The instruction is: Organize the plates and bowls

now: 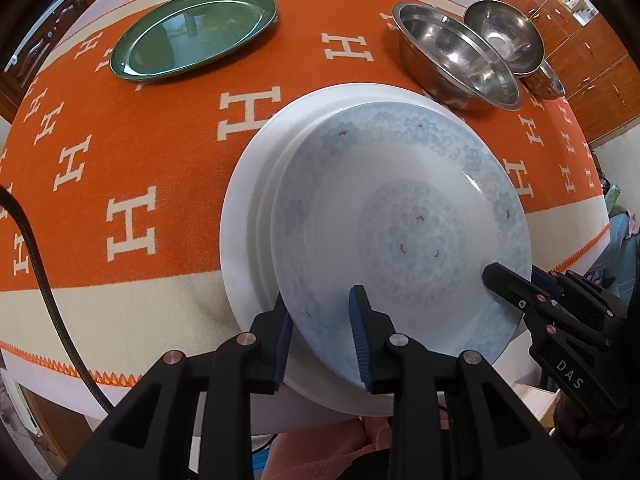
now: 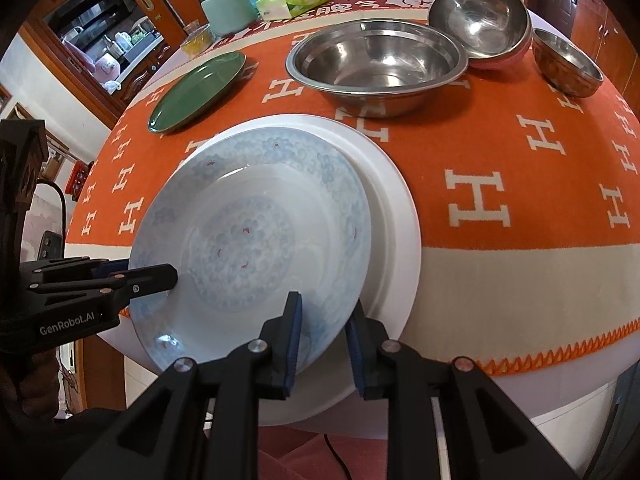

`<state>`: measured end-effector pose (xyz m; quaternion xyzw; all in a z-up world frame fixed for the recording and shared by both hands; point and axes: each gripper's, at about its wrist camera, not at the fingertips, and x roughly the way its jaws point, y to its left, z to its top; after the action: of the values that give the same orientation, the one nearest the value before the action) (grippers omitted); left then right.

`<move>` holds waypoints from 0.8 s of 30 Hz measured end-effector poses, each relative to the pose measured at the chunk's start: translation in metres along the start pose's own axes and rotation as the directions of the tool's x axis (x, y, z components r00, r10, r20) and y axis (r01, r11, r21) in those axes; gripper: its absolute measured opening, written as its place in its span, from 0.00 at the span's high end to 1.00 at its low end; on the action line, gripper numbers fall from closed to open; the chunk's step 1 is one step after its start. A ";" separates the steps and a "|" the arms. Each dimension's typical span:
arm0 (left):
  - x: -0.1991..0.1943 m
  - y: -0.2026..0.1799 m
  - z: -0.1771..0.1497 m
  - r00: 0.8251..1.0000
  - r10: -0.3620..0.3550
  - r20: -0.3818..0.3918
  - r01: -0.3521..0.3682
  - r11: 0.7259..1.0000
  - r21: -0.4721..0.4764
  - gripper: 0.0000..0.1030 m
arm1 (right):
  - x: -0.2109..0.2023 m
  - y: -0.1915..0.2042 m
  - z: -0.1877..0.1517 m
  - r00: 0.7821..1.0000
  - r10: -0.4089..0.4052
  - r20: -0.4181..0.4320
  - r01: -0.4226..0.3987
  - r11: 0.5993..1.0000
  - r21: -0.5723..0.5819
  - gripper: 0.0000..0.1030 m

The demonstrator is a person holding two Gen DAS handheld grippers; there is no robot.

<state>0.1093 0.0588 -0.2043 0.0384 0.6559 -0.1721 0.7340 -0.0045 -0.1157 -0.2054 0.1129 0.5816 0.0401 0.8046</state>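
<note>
Both grippers pinch the near rim of a blue-patterned plate (image 1: 404, 216), the left gripper (image 1: 324, 340) beside the right gripper (image 2: 323, 344); it sits over a larger white plate (image 2: 396, 208) on the orange tablecloth (image 1: 160, 128); beyond lie a green plate (image 1: 192, 32), then steel bowls (image 2: 380, 64).
</note>
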 end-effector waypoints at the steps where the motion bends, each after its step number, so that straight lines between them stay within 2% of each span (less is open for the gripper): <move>1: 0.000 -0.001 0.000 1.000 0.003 -0.001 -0.003 1.000 0.001 0.73 | 0.000 0.000 0.001 1.000 -0.001 -0.002 0.001 1.000 -0.003 0.77; 6: -0.005 -0.008 0.000 0.999 0.045 -0.013 -0.044 0.999 0.018 0.67 | -0.001 0.010 0.004 0.999 -0.029 -0.032 0.027 0.998 -0.050 0.67; 9: -0.010 -0.010 0.000 0.998 0.058 -0.011 -0.057 0.998 0.024 0.64 | -0.003 0.013 0.005 0.998 -0.047 -0.042 0.044 0.997 -0.066 0.65; 13: -0.024 -0.014 -0.002 0.998 0.043 0.038 -0.044 0.999 0.032 0.51 | -0.005 0.014 0.007 0.997 -0.059 -0.045 0.056 0.996 -0.065 0.64; 15: -0.031 -0.018 -0.002 0.997 0.049 0.067 -0.052 0.998 0.043 0.48 | -0.007 0.014 0.007 0.997 -0.067 -0.044 0.064 0.996 -0.065 0.64; 17: -0.039 -0.020 -0.003 0.994 0.057 0.093 -0.061 0.997 0.050 0.47 | -0.015 0.014 0.008 0.997 -0.075 -0.020 0.074 0.995 -0.069 0.61; 21: -0.057 -0.020 -0.002 0.986 0.066 0.151 -0.073 0.997 0.041 0.44 | -0.036 0.017 0.013 0.996 -0.068 0.057 0.073 0.993 -0.089 0.42; 24: -0.073 -0.019 -0.004 0.978 0.061 0.199 -0.067 0.998 0.023 0.43 | -0.047 0.020 0.019 0.994 -0.054 0.092 0.064 0.992 -0.110 0.42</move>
<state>0.0937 0.0572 -0.1309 0.0528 0.5755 -0.1611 0.8000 -0.0004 -0.1085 -0.1514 0.0515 0.5450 0.0440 0.8357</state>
